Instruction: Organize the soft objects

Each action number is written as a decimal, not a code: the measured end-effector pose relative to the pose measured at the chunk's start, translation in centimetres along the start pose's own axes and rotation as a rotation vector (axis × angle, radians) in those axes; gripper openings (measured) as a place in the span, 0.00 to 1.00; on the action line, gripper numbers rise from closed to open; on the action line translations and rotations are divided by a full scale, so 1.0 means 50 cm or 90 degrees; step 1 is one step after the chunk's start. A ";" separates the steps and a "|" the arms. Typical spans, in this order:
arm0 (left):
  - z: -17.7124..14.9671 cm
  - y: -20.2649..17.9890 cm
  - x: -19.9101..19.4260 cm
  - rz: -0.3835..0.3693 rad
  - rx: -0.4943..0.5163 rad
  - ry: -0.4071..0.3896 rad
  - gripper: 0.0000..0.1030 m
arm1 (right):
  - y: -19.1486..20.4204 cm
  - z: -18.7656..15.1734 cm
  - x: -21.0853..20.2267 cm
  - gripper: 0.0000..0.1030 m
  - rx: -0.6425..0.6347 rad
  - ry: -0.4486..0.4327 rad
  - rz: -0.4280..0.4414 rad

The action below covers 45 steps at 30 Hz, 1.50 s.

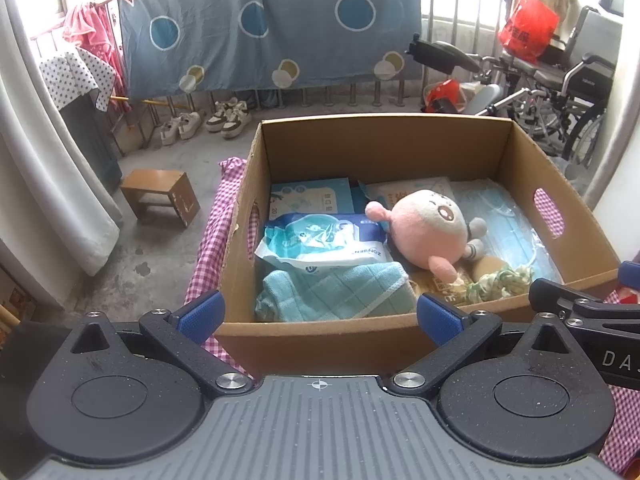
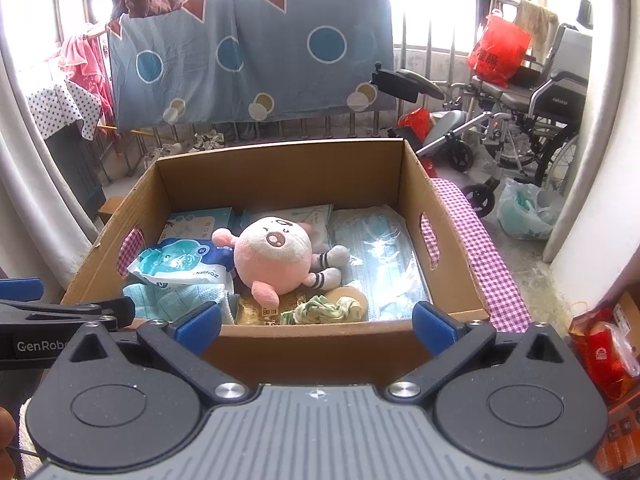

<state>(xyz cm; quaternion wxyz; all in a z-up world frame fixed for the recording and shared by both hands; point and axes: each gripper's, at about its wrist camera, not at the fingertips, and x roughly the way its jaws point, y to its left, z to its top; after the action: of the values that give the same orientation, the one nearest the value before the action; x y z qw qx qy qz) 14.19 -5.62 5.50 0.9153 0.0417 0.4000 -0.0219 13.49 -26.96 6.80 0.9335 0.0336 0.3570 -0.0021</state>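
An open cardboard box (image 1: 312, 336) (image 2: 312, 340) stands on a pink checked cloth (image 1: 218, 224) (image 2: 486, 264). Inside lie a pink plush toy (image 1: 426, 226) (image 2: 274, 258), a teal towel (image 1: 336, 294) (image 2: 176, 296), a blue and white wipes pack (image 1: 324, 242) (image 2: 180, 264), a green scrunchie (image 1: 500, 282) (image 2: 320, 308) and bagged face masks (image 1: 500, 216) (image 2: 380, 252). My left gripper (image 1: 320, 314) is open and empty before the box's near wall. My right gripper (image 2: 316, 322) is open and empty at the same wall.
A small wooden stool (image 1: 160, 196) and several shoes (image 1: 208, 122) stand on the concrete floor to the left. A wheelchair (image 2: 532, 120) and bags stand at the right. A blue sheet (image 1: 268, 24) hangs on the railing behind. Red packets (image 2: 604, 348) lie at the near right.
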 end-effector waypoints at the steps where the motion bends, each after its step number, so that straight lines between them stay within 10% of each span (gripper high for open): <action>1: 0.000 0.001 0.000 0.000 -0.001 0.000 1.00 | 0.000 0.000 0.001 1.00 0.001 0.000 0.001; 45: 0.001 0.009 -0.004 0.006 -0.003 0.002 0.99 | 0.002 0.000 0.003 1.00 0.008 0.010 -0.004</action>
<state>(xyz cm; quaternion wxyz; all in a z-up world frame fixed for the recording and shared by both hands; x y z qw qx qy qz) 14.13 -5.19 5.69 0.9148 0.0414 0.4013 -0.0168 13.60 -26.86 6.69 0.9303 0.0387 0.3646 -0.0068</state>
